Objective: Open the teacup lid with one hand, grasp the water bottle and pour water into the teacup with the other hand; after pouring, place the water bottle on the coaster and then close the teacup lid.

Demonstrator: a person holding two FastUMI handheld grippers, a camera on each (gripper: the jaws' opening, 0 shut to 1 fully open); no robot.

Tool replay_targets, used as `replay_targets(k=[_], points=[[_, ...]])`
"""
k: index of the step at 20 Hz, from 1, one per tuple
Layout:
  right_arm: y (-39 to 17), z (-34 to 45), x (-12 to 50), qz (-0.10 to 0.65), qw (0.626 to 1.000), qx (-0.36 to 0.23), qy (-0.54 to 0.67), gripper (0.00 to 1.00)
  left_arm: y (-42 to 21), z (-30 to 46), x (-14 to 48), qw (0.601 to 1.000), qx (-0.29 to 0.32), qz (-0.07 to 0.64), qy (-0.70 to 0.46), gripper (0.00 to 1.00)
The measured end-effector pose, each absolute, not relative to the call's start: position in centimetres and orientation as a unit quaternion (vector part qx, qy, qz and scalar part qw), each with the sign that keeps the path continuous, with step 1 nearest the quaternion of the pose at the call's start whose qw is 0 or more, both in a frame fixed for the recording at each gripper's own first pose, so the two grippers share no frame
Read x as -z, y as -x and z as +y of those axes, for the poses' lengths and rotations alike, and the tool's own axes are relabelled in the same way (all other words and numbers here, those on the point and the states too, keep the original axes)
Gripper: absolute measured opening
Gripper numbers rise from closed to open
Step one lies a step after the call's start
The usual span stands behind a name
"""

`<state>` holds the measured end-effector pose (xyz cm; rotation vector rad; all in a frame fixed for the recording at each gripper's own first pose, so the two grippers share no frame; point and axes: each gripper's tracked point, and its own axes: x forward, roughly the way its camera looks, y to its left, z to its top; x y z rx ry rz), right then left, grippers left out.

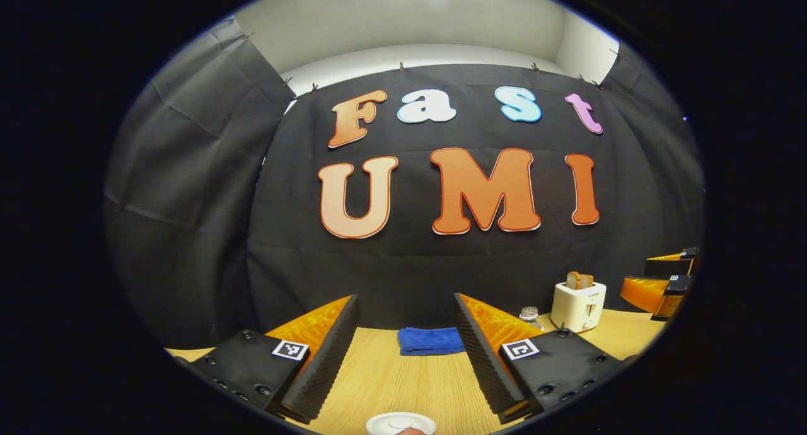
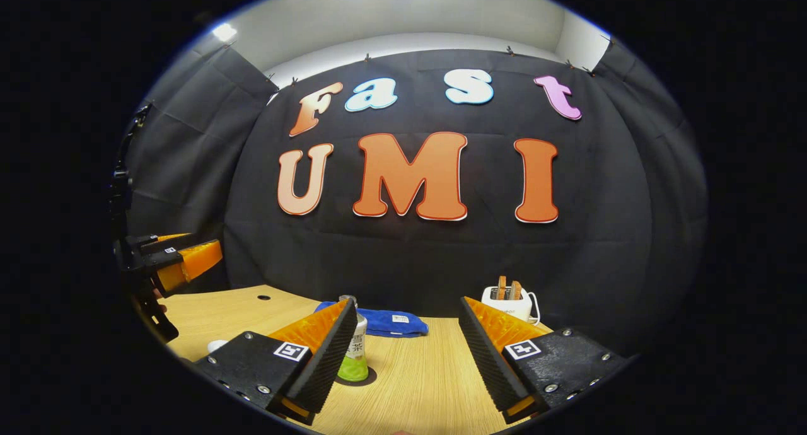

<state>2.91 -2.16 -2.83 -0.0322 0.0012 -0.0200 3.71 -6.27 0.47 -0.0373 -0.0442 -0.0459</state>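
I judge that I am at the very start: nothing is lifted, nothing is poured, and both tools hang above the counter with nothing between their fingers.

My left tool is spread wide and pinches nothing. Just below it, at the near edge of the left gripper view, sits the white round top of the teacup lid, on the cup as far as I can tell; most of it is cut off. Its first move, I think, is to drop down and close on that lid.

My right tool is spread wide too. The water bottle stands upright just beside its left finger, a clear bottle with a green label on a dark round coaster. To take it I need to shift left so the bottle sits between the fingers.

Farther back lie a blue cloth and a white toaster.
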Motion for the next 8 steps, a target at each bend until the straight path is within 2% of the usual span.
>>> replay_targets(k=[6, 7, 8], points=[[-2.92, -1.59, 2.57, 0.000, 1.000, 0.006, 0.014, 0.97, -3.76, -5.93, -0.39, 0.999, 0.021, -0.019, 0.020, 0.95], [-2.88, -1.65, 2.60, -0.001, 1.000, 0.006, 0.015, 0.93, -3.72, -5.88, -0.40, 0.999, 0.021, -0.020, 0.021, 0.95], [-2.84, -1.49, 2.51, -0.001, 1.000, 0.004, 0.015, 0.97, -3.63, -5.81, -0.43, 0.999, 0.020, -0.020, 0.022, 0.95]])
